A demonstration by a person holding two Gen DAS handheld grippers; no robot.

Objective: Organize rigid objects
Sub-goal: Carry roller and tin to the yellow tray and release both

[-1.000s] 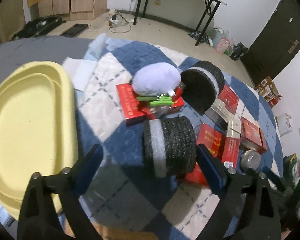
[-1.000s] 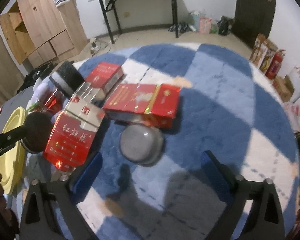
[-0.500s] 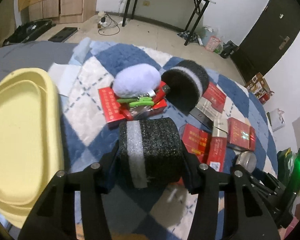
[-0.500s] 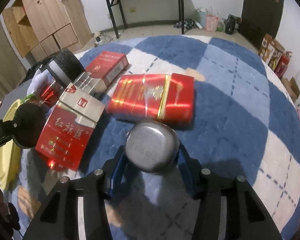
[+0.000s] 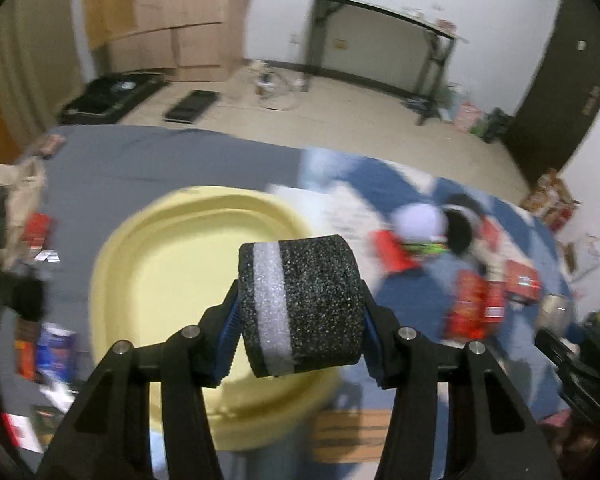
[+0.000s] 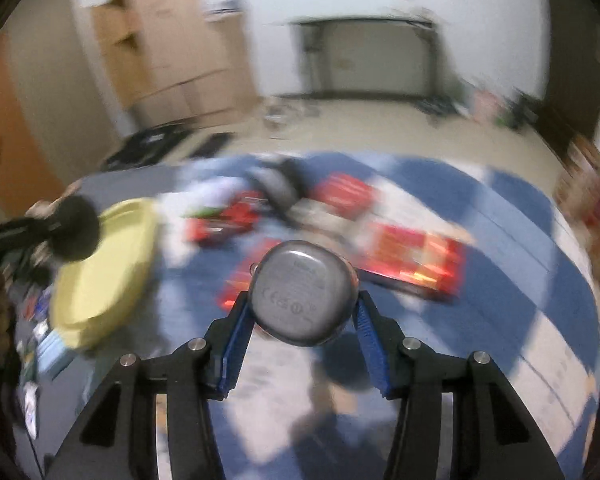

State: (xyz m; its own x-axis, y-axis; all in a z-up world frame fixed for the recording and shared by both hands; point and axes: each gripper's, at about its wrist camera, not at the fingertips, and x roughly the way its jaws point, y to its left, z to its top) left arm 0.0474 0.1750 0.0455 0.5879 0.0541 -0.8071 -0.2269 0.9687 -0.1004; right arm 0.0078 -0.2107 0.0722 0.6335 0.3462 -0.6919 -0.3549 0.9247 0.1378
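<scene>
In the left wrist view, the left hand-held gripper [image 5: 300, 320] is clamped on a black foam roll [image 5: 300, 306] with a white band, its blue pads pressed against the roll's two flat ends. The roll is held in the air above the near rim of a yellow tray [image 5: 160, 264], which is partly hidden behind it. Beyond the tray to the right, red boxes [image 5: 472, 308] are scattered on a blue-and-white checkered rug [image 5: 404, 184]; a pale purple plush item [image 5: 420, 220] and a second black foam roll [image 5: 460, 228] are seen there, blurred. A black-legged table [image 5: 380, 40] is seen against the far wall.

In the right wrist view, the right hand-held gripper [image 6: 304, 320] is clamped on a rounded grey case [image 6: 304, 292], which is lifted clear of the rug [image 6: 520, 320]. Directly behind it, red boxes [image 6: 416, 260] are spread out on the rug. At left the yellow tray [image 6: 104, 276] is seen, with the left gripper's foam roll [image 6: 76, 232] over its far edge. The background is blurred.
</scene>
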